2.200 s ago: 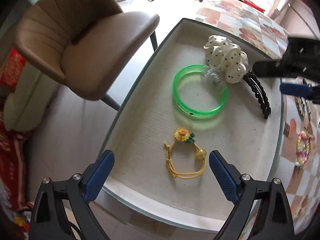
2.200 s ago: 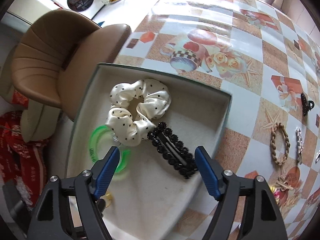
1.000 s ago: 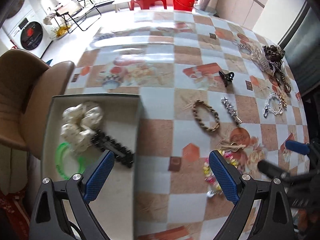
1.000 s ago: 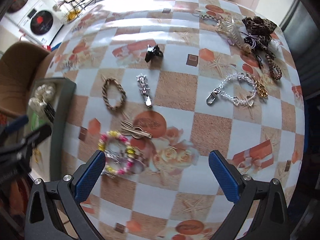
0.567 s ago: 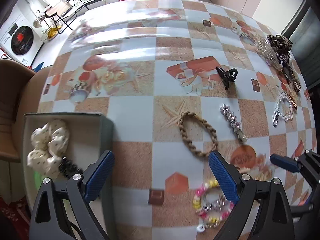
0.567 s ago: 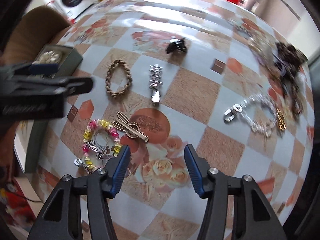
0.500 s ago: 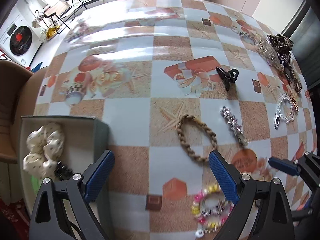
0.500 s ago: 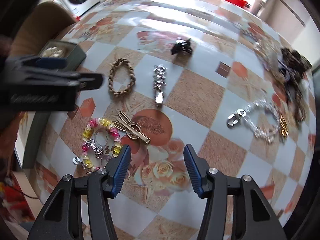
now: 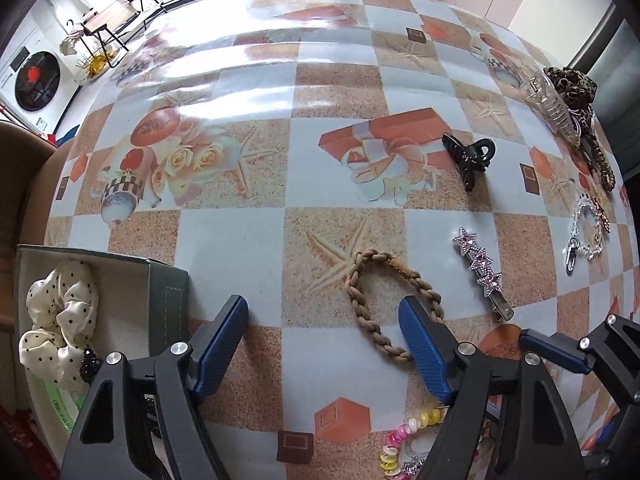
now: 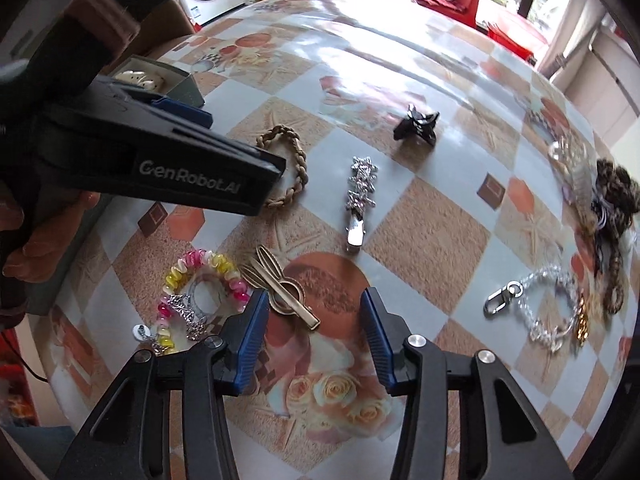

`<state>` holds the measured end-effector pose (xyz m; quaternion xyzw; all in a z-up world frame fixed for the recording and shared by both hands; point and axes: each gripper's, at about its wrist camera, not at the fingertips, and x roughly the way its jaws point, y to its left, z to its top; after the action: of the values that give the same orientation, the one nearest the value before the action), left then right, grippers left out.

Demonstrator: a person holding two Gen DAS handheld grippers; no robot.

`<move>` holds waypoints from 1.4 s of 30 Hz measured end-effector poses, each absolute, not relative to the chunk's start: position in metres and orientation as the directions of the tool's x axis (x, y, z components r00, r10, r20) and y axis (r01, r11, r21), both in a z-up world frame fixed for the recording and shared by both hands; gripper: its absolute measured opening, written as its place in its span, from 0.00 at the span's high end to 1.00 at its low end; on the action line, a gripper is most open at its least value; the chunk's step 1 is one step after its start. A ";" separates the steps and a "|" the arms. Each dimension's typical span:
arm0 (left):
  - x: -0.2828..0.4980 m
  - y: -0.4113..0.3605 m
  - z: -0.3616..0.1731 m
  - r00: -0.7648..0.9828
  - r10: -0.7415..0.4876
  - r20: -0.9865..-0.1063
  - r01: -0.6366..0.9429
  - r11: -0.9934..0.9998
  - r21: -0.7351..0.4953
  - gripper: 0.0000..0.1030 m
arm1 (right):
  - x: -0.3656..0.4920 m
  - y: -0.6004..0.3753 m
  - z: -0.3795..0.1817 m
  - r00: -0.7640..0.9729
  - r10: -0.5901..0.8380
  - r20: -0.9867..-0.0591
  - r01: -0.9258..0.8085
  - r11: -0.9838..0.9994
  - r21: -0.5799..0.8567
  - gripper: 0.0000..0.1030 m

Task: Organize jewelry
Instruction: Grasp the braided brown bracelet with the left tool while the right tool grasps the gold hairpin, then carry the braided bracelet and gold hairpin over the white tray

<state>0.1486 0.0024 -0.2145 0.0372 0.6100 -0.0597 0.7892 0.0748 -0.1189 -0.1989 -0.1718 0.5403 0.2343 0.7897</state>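
My left gripper [image 9: 322, 320] hangs low over the tablecloth, its jaws closing. A brown braided hair tie [image 9: 384, 300] lies flat with its left strand between the fingers, and the right fingertip [image 9: 412, 320] overlaps the loop; no pad presses it. My right gripper [image 10: 313, 300] is also closing. A gold rabbit-ear hair clip [image 10: 280, 288] lies between its fingers, close to the left pad, not visibly squeezed. The grey tray [image 9: 168, 292] at the left holds a white dotted scrunchie [image 9: 60, 312] and a green bangle [image 9: 60, 400].
Loose on the table are a star clip [image 10: 360, 192], a black claw clip [image 10: 416, 124], a pink-yellow bead bracelet [image 10: 200, 280], a silver chain bracelet [image 10: 540, 308] and a leopard scrunchie [image 9: 572, 80]. In the right wrist view, the left gripper's body [image 10: 180, 172] and a hand [image 10: 40, 240] crowd the left.
Both grippers left the tray, crossed to the loose jewelry and sank toward the table. Both sets of jaws narrowed, and the right gripper rolled over the gold clip.
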 end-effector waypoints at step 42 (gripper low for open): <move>0.065 0.054 -0.125 0.299 -0.192 -0.935 0.130 0.979 -0.160 0.91 | 0.048 -0.174 -0.133 0.236 0.277 -0.931 -0.108 0.960 0.258 0.92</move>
<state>0.0649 0.0536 -0.1253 -0.0268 0.5834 -0.0998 0.8056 0.0484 -0.1739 -0.1335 0.0697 0.6057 0.1230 0.7830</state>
